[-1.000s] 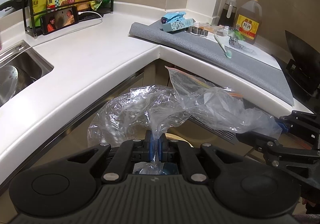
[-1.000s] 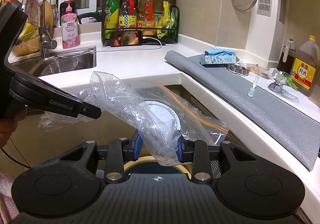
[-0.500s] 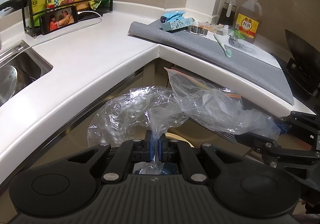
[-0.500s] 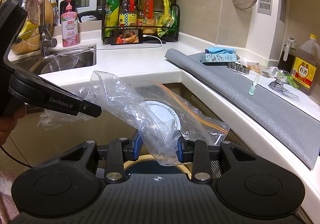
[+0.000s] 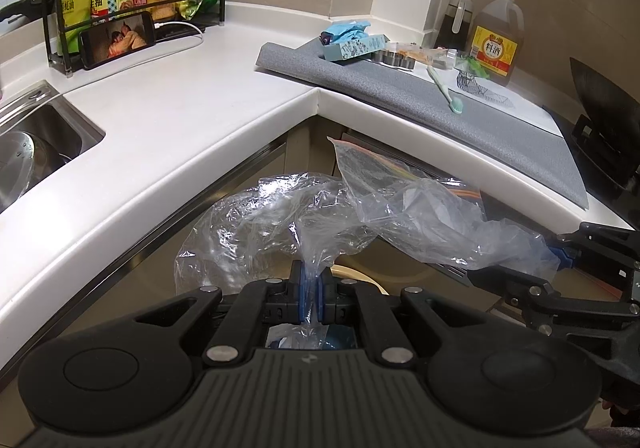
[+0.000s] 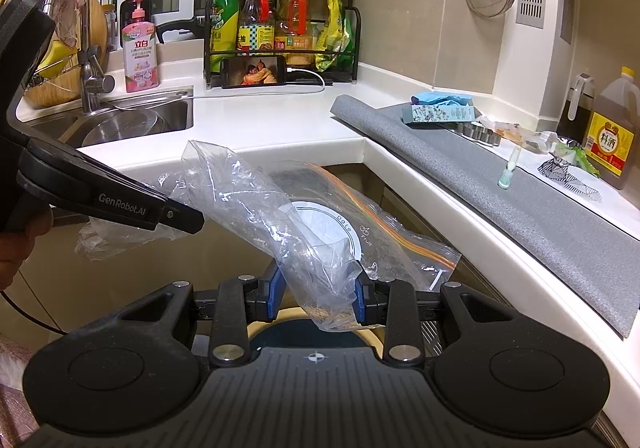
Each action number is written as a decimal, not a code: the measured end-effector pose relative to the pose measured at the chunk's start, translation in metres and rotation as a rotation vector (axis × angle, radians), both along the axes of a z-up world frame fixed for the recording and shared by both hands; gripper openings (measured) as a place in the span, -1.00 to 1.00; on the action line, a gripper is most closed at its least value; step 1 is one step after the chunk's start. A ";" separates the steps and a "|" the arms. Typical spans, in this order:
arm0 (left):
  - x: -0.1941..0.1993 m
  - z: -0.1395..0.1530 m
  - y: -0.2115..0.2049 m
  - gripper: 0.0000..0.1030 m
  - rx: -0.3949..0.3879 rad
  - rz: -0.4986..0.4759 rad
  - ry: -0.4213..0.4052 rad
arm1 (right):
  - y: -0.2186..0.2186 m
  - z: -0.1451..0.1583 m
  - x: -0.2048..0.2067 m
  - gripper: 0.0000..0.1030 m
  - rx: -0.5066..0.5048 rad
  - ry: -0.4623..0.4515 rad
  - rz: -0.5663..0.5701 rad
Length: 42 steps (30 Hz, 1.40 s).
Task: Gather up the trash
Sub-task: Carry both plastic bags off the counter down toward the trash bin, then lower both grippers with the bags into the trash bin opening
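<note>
My left gripper (image 5: 310, 280) is shut on a twisted neck of a crumpled clear plastic bag (image 5: 256, 232), held in front of the corner cabinet. The same film stretches right to my right gripper (image 5: 560, 252). In the right wrist view my right gripper (image 6: 316, 288) is shut on a bunched clear plastic bag (image 6: 256, 204) that fills the gap between its blue pads. A zip bag (image 6: 380, 232) with an orange seal and a round white label hangs just behind it. The left gripper (image 6: 192, 218) reaches in from the left, touching the film. Below both shows a bin's pale rim (image 6: 290, 314).
A white L-shaped counter (image 5: 192, 116) wraps around with a sink (image 6: 132, 124) at left. A grey mat (image 5: 460, 116) carries a toothbrush (image 5: 444, 88), a blue box (image 5: 356, 46) and wrappers. An oil jug (image 5: 496, 36), a bottle rack (image 6: 280, 32) and a phone (image 6: 256, 72) stand behind.
</note>
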<state>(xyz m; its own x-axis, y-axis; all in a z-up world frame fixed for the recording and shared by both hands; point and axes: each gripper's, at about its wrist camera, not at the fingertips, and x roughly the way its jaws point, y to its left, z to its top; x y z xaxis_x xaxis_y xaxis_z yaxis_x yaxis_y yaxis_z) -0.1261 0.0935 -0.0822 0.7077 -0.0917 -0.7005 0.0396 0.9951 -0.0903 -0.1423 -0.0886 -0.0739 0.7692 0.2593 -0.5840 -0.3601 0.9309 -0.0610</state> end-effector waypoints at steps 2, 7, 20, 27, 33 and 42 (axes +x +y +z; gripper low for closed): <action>0.000 0.000 0.000 -0.89 0.000 0.000 0.000 | 0.000 0.000 0.000 -0.31 0.000 0.000 -0.001; 0.000 0.000 0.000 -0.89 0.001 0.001 0.001 | 0.000 0.000 0.000 -0.31 0.000 0.000 -0.001; 0.000 -0.001 0.000 -0.89 0.002 0.000 0.003 | 0.000 0.000 0.001 -0.31 0.000 0.001 -0.001; 0.001 -0.004 0.000 -0.89 0.004 -0.001 0.008 | 0.000 -0.002 0.000 -0.31 -0.001 0.003 0.000; 0.010 -0.010 0.004 -0.89 0.002 -0.010 0.032 | 0.001 -0.014 0.005 -0.31 -0.027 0.019 0.012; 0.040 -0.038 0.007 -0.89 0.025 -0.006 0.117 | -0.015 -0.055 0.031 -0.31 -0.099 0.116 -0.025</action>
